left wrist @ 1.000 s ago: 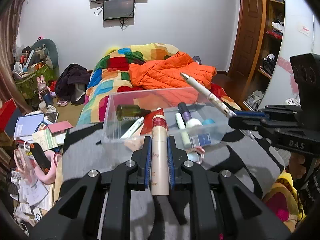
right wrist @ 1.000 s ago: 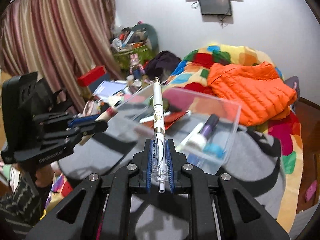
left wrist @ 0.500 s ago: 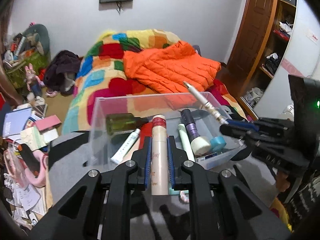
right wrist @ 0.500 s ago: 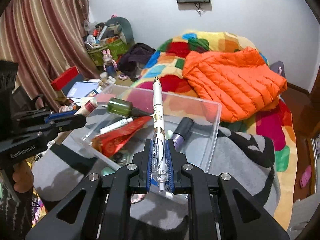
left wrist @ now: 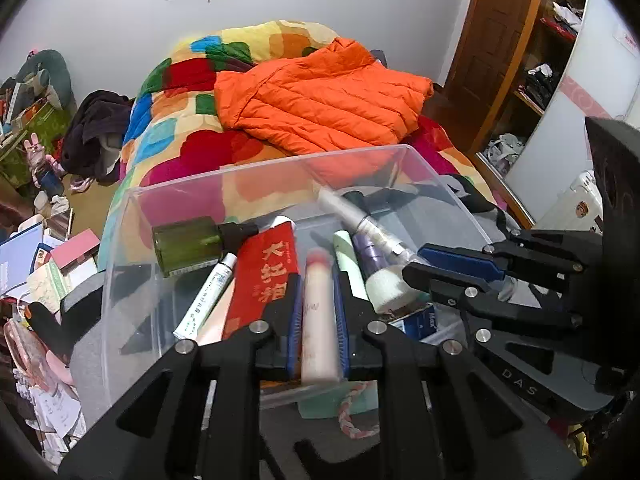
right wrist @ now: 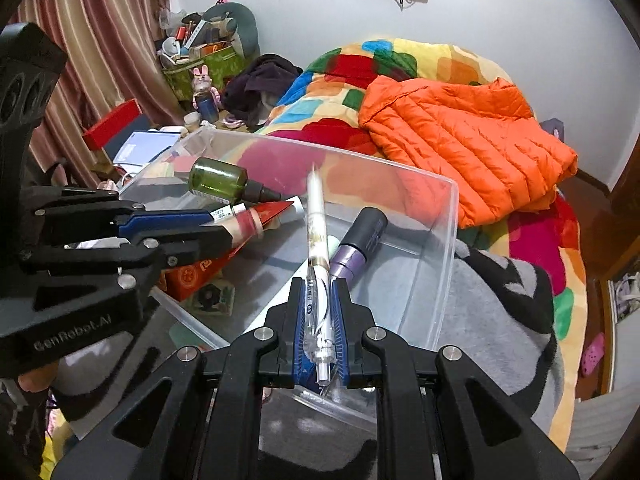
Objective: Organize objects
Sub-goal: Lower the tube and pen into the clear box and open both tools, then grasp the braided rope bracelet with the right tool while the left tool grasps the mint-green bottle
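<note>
A clear plastic bin [left wrist: 120, 264] [right wrist: 444, 240] stands on a grey and black blanket. It holds a green bottle [left wrist: 186, 245] [right wrist: 218, 181], a red packet [left wrist: 266, 276], a white tube [left wrist: 206, 300] and a purple tube [right wrist: 358, 250]. My left gripper [left wrist: 318, 300] [right wrist: 236, 236] is shut on a cream tube [left wrist: 316, 320] with a red cap, over the bin's near edge. My right gripper [right wrist: 318, 296] [left wrist: 412, 268] is shut on a white pen [right wrist: 316, 232] [left wrist: 360, 220], held over the bin's right part.
A colourful quilt with an orange jacket [left wrist: 324, 92] [right wrist: 464, 136] lies behind the bin. Cluttered books and boxes [left wrist: 44, 260] lie on the floor at left. A wooden door and shelves [left wrist: 516, 52] stand at right. A braided band [left wrist: 352, 412] lies before the bin.
Both grippers have moved forward and down over the bin with their loads. The bin now fills more of both views.
</note>
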